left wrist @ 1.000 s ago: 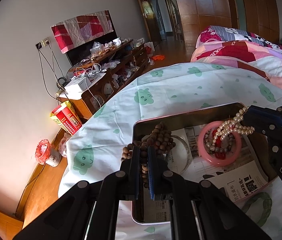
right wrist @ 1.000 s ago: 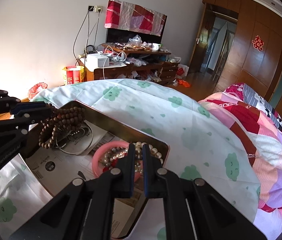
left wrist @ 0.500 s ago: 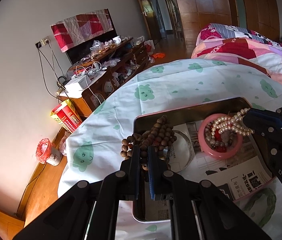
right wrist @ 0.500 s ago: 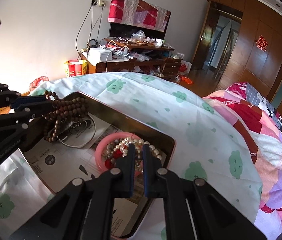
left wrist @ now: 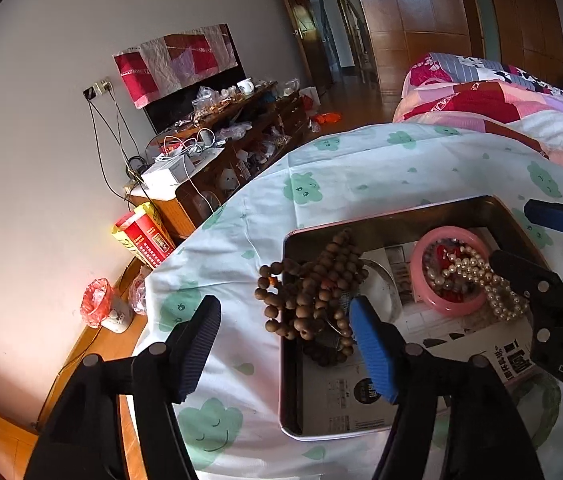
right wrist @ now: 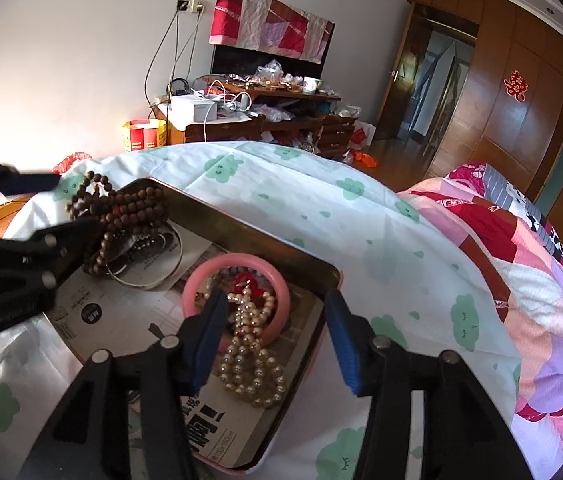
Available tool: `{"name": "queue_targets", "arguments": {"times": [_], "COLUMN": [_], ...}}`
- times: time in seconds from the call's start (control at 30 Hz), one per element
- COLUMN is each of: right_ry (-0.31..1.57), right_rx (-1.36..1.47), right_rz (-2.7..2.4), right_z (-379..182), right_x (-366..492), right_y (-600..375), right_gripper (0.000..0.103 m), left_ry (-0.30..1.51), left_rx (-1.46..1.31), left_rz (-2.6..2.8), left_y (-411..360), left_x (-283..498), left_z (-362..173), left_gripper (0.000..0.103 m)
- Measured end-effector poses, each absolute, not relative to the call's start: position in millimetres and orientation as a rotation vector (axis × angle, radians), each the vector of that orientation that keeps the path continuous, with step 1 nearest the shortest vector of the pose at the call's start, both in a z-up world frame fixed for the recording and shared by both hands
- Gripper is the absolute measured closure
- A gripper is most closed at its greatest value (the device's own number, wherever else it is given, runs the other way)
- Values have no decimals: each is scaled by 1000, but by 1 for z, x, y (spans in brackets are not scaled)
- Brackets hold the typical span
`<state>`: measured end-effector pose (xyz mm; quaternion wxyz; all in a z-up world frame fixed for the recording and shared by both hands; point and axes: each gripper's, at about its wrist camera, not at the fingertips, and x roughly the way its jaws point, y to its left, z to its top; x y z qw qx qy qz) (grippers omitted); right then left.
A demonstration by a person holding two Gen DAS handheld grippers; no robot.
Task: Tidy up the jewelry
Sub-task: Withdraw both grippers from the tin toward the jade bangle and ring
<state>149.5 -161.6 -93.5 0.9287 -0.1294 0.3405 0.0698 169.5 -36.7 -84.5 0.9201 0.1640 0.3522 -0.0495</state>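
A metal tin (left wrist: 381, 222) (right wrist: 241, 222) lined with newspaper sits on the cloud-print sheet. A brown wooden bead string (left wrist: 313, 292) (right wrist: 129, 208) is heaped over the tin's left rim, loose between the jaws of my left gripper (left wrist: 285, 332) (right wrist: 53, 208), which are opening. A pearl strand (right wrist: 253, 360) (left wrist: 481, 276) lies across a pink bangle (right wrist: 201, 280) (left wrist: 453, 308) and onto the paper. It sits free between the opening jaws of my right gripper (right wrist: 275, 336) (left wrist: 537, 244). A silver bangle (right wrist: 149, 280) lies under the wooden beads.
A green bangle (left wrist: 541, 412) rests on the sheet outside the tin's near corner. The patchwork quilt (right wrist: 521, 272) covers the bed to the right. A cluttered wooden TV cabinet (left wrist: 217, 152) stands by the wall, with a red-bagged bin (left wrist: 97, 304) on the floor.
Both grippers were shut on their strands, the left on the wooden beads and the right on the pearls. Both now stand open, and the strands have dropped onto the tin.
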Motion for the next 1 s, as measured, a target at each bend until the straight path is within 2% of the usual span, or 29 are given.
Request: {"name": "queue_targets", "arguments": {"times": [0.13, 0.23, 0.43, 0.8, 0.87, 1.0], "right_ry": [696, 692, 682, 681, 686, 720], "right_rx": [-268, -267, -264, -211, -189, -193], "right_rz": [140, 139, 134, 87, 89, 104], "right_z": [-93, -93, -91, -82, -84, -96], "right_x": [149, 148, 144, 102, 84, 62], "right_y": [-161, -161, -163, -185, -190, -190], "right_gripper": [50, 45, 44, 39, 36, 35], "left_ry": [732, 736, 732, 705, 704, 725], "left_rx": [342, 345, 324, 307, 324, 339], "left_rz": [-88, -74, -63, -17, -25, -52], "left_y": [-35, -34, -30, -14, -14, -18], "left_x": [170, 171, 163, 102, 87, 71], "left_z": [-86, -87, -83, -80, -84, -99], "left_gripper": [35, 35, 35, 35, 35, 34]}}
